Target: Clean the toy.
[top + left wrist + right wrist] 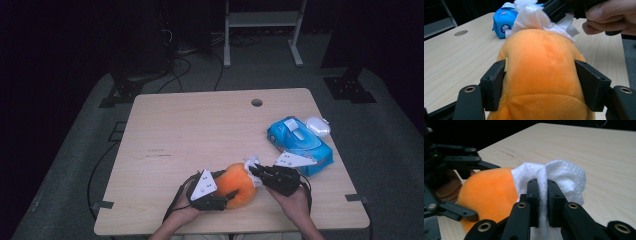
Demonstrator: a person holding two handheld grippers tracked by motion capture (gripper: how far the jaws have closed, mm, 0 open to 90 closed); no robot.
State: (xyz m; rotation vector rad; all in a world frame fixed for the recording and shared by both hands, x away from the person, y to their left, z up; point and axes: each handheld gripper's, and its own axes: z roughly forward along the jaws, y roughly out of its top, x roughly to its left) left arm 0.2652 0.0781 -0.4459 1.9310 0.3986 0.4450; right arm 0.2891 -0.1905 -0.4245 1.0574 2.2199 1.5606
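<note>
While we hold the round orange plush toy (238,185) near the front edge of the pale wooden table (200,130), our left gripper (220,201) clamps it from the left, one black jaw pressed into each soft side. Against the toy's far side our right gripper (254,170) presses a crumpled white wet wipe (560,176), its jaws pinched nearly together on a fold of the cloth. Behind the right gripper lies a blue pack of wipes (299,144), with a small white oval lid (318,126) just beside it.
</note>
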